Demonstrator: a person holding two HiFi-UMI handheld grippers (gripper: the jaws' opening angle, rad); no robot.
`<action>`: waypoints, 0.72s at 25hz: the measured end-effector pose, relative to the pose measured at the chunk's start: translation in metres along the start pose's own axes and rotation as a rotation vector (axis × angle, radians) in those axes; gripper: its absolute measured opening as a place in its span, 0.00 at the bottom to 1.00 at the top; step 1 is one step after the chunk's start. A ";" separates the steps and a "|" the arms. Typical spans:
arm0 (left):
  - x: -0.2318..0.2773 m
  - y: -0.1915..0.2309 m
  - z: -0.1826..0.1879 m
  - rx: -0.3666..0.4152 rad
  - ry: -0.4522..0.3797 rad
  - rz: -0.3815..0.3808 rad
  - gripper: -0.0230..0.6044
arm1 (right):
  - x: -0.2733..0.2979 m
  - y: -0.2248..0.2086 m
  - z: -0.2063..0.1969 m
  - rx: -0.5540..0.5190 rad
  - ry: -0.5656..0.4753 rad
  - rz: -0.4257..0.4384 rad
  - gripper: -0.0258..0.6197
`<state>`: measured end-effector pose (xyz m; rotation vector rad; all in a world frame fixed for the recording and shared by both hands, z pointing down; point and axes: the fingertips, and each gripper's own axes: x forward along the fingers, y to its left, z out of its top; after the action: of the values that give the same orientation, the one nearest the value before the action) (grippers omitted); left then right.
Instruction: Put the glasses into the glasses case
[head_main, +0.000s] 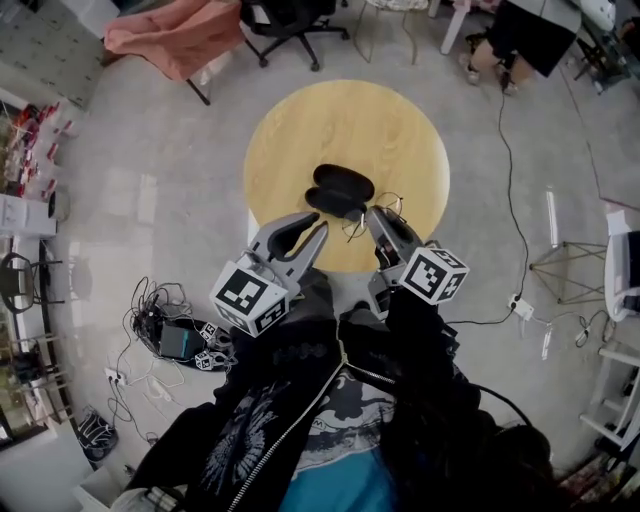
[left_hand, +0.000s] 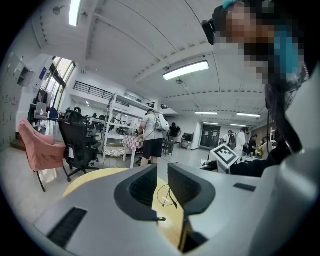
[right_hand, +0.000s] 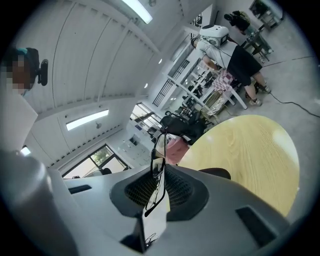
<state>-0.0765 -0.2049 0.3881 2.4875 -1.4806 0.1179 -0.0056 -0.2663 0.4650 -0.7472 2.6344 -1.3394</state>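
**Over the round table: glasses pinched in the right gripper, left one empty**

On the head view, the round wooden table (head_main: 330, 120) sits in the middle of a grey floor. The black glasses case (head_main: 338, 190) lies near its centre and looks open, two halves side by side. Both grippers hover at the near edge of the table. The left gripper (head_main: 315, 225) points at the near-left side of the case, jaws together, nothing in them. The right gripper (head_main: 374, 214) is just right of the case, and the thin wire glasses (head_main: 352, 225) stick out of its tip, right beside the case but not in it. A bundle of cables lies on the floor to the left, and a chair with a pink cover stands far left.

In the left gripper view, the left gripper (left_hand: 162, 175) has its pads nearly touching, with only a slit between them and nothing in the slit. Through that slit you can see the glasses (left_hand: 166, 196) further off over the yellow tabletop (left_hand: 85, 181). A black office chair (left_hand: 77, 142) stands far left.

In the right gripper view, the right gripper (right_hand: 159, 170) is clamped on the glasses (right_hand: 160, 145), which stand on edge between the pads with one lens poking up past the tips. The table (right_hand: 250, 155) spreads out to the right. A dark shape peeks over the right jaw; can't tell for sure if it's the case.
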 end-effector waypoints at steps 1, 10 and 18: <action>0.001 0.008 0.003 0.003 0.003 -0.009 0.13 | 0.007 -0.005 0.001 0.008 -0.009 -0.020 0.13; 0.004 0.081 0.009 -0.010 0.030 -0.119 0.13 | 0.060 -0.050 -0.014 0.249 -0.163 -0.226 0.13; 0.016 0.123 0.011 -0.033 0.031 -0.212 0.13 | 0.102 -0.096 -0.049 0.424 -0.239 -0.367 0.13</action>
<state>-0.1764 -0.2773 0.4013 2.5848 -1.1878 0.0927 -0.0725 -0.3254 0.5836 -1.2621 1.9958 -1.6919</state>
